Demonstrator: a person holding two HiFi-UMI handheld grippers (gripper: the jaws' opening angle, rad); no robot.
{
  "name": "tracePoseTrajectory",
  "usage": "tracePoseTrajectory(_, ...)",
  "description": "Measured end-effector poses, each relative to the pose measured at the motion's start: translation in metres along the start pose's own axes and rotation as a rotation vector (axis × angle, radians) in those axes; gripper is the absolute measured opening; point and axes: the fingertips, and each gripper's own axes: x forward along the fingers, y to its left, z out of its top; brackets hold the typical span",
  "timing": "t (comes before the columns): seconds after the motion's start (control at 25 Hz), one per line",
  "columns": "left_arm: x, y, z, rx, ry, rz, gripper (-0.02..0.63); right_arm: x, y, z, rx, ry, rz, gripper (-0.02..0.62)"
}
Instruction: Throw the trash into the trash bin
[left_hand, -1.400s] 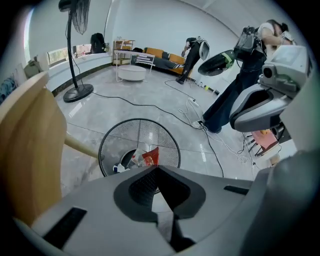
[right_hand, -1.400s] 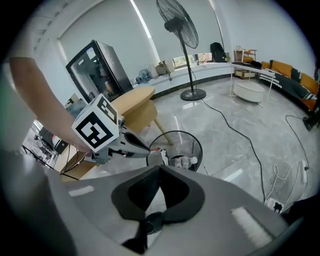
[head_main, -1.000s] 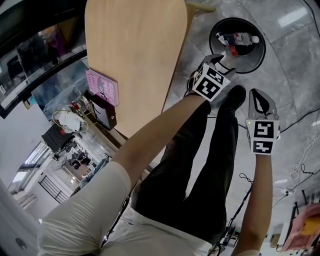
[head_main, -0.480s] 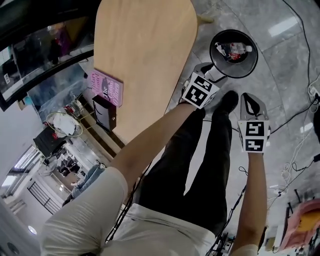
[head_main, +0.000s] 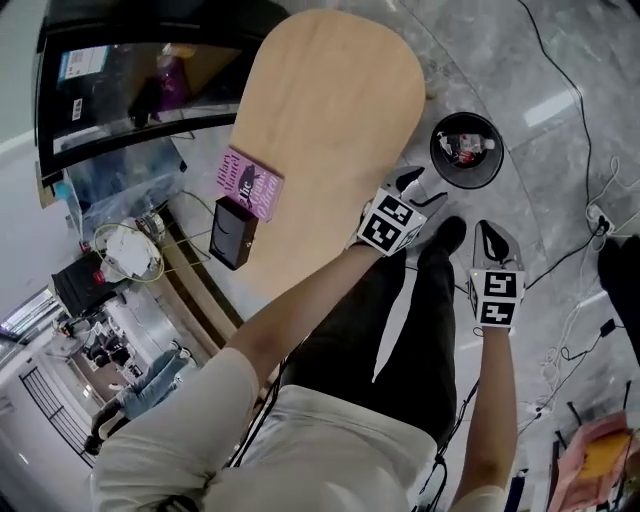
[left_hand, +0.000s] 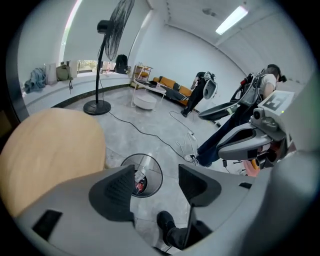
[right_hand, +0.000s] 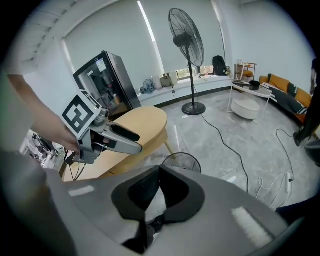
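The round black trash bin (head_main: 466, 150) stands on the grey floor past the table's end, with a clear bottle and red trash (head_main: 468, 152) inside. My left gripper (head_main: 418, 186) hangs up and to the near left of the bin, over the table's edge. Its jaws are open with nothing between them; through the gap I see the bin (left_hand: 148, 176) below. My right gripper (head_main: 492, 235) is beside my leg, nearer than the bin. Its jaws are shut and empty, and the bin's rim (right_hand: 182, 161) shows just beyond them.
A light wooden oval table (head_main: 330, 110) fills the left, with a pink book (head_main: 248, 183) and a black box (head_main: 233, 232) at its edge. My black shoe (head_main: 447, 235) stands near the bin. Cables (head_main: 570, 80) trail across the floor. A standing fan (left_hand: 107, 55) is farther off.
Both grippers have risen away from the bin, which now looks smaller and farther below. The head view has swung, so more of the table and floor shows.
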Motion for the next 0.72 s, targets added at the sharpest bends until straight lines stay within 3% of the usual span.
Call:
tracePoseTrajectory(0.24,-0.094,-0.017,0.04,0.003,-0.071,0.016,0.278,-0.067,0.027,0.053,-0.01,-0.052,-0.034,0.011)
tracePoseTrajectory(0.48,-0.185,-0.044,0.07,0.018,-0.112,0.014,0.275,-0.139,0.071,0.108,-0.128,-0.073,0.005,0.011)
tracePoseTrajectory(0.72,-0.257,-0.07,0.1,0.045,-0.181,0.021,0.217,-0.199,0.098,0.148,-0.194,-0.107,0.006,0.011)
